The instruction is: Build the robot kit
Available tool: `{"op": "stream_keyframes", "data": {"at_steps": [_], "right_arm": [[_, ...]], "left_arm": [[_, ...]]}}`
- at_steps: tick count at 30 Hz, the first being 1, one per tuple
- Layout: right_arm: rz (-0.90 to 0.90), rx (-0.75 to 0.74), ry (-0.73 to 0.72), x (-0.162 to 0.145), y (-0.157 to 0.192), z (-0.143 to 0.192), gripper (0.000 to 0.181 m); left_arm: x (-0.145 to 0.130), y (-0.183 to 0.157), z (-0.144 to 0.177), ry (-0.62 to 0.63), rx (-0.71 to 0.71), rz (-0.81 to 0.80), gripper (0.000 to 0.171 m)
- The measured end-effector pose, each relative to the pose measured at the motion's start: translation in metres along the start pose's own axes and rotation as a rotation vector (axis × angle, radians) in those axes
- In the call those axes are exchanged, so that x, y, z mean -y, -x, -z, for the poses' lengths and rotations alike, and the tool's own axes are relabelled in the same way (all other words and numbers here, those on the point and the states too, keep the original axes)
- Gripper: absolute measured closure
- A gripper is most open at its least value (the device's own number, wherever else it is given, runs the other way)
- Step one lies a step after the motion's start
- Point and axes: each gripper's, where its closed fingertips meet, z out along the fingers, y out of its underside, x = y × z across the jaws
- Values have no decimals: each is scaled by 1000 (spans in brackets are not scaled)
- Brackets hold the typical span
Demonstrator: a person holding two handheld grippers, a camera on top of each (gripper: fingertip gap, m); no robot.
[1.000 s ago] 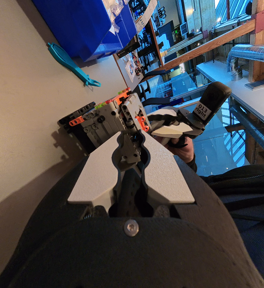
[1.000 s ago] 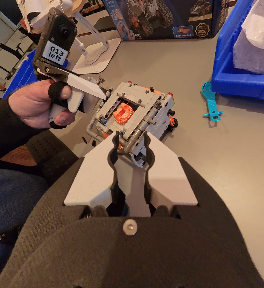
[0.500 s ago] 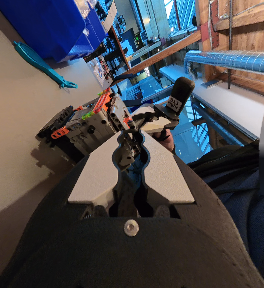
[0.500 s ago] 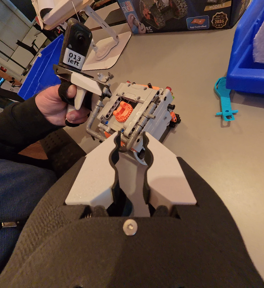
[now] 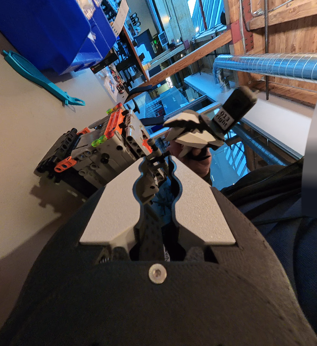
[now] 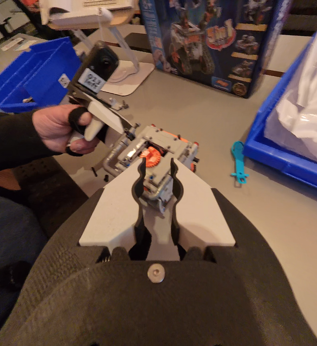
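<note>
- Left tool (image 5: 156,169) pinching grey pinned beam (image 5: 150,179) of blocky plastic brick model (image 6: 154,149).
- Right tool (image 6: 157,165) spread, hovering over model's orange gear (image 6: 152,155).
- Smooth matte grey counter (image 6: 191,116); glossy blue bin (image 6: 285,157) alongside.

The room is fairly dim and warm-toned, with cool bluish daylight coming through the far windows (image 5: 204,20) in the left wrist view and tinting the glass surfaces beyond the table (image 5: 13,131). The grey and orange brick model (image 5: 101,149) throws a soft dark shadow across the table toward the camera, and the white plastic bags (image 6: 307,97) in the right wrist view catch a mild glare. Both views are wide-angle and bend hard at the edges, and the right wrist view is smeared with motion blur, worst on the printed box (image 6: 206,45) and the far claw (image 6: 129,131), while the near black housing stays soft and close.
</note>
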Motion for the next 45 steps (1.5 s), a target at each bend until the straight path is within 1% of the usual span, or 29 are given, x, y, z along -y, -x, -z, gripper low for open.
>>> {"op": "stream_keyframes", "data": {"at_steps": [2,6,10,13,15,17,22,26,29,31,36,42,45], "right_arm": [[7,75,-7,5,16,-6,158],[25,162,23,7,39,-23,156],[38,183,95,0,47,-42,153],[37,216,119,-2,56,-51,159],[51,203,125,-2,55,-55,166],[45,208,138,-3,57,-58,169],[54,207,147,-6,59,-61,170],[47,237,144,-4,62,-60,170],[41,255,143,-4,65,-60,171],[36,249,148,-5,63,-61,171],[11,268,152,-5,65,-60,171],[-7,266,148,-5,62,-59,171],[25,247,152,-6,64,-59,171]], "left_arm": [[1,-1,-1,-1,-7,4,151],[2,-2,-1,-5,-24,13,154],[4,-8,0,-7,-29,-1,158],[4,-9,0,6,-10,-5,153],[3,-8,0,13,7,-3,150],[4,-6,2,6,21,12,150],[2,-7,4,29,40,20,148],[2,-8,4,37,34,29,152],[3,-7,3,30,28,38,158],[3,-4,5,20,33,51,158],[0,-5,7,41,25,35,157],[-1,-6,14,26,20,46,155],[-5,-7,15,62,52,35,154]]}}
